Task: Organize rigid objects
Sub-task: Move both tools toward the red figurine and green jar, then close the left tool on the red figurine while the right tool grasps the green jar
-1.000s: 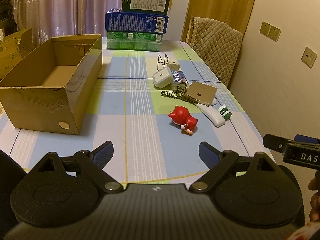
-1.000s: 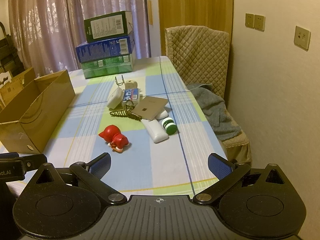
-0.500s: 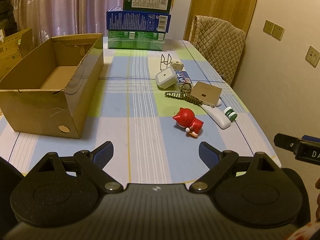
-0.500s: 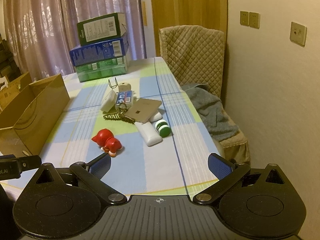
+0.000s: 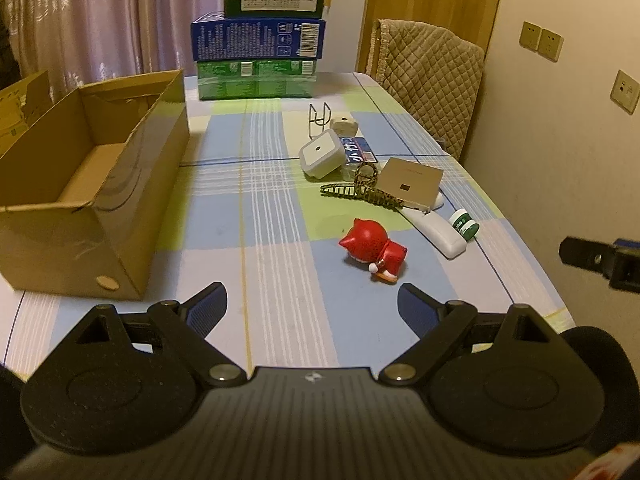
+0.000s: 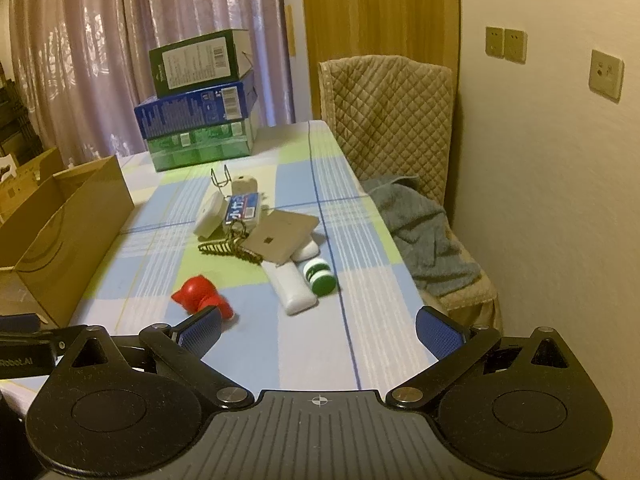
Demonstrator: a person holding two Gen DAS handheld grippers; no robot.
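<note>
A red toy figure (image 5: 374, 249) lies on the checked tablecloth, also in the right wrist view (image 6: 199, 294). Behind it lie a white bar (image 5: 438, 230), a green-and-white jar (image 5: 463, 223), a tan card (image 5: 411, 180), a leopard hair claw (image 5: 362, 190), a white square box (image 5: 321, 155) and a blue-labelled pack (image 5: 359, 151). An open cardboard box (image 5: 88, 184) stands at the left. My left gripper (image 5: 312, 306) is open and empty, just short of the toy. My right gripper (image 6: 318, 330) is open and empty over the table's near edge.
Three stacked cartons (image 5: 260, 36) stand at the table's far end. A quilted chair (image 6: 394, 120) with a grey cloth (image 6: 420, 228) stands along the right side, next to the wall. A wire stand (image 5: 319, 119) and a small beige object (image 5: 343, 125) sit behind the cluster.
Both grippers have moved forward over the table toward the cluster of objects; the red toy now sits closer to them. Both stay open, and nothing on the table has moved.
</note>
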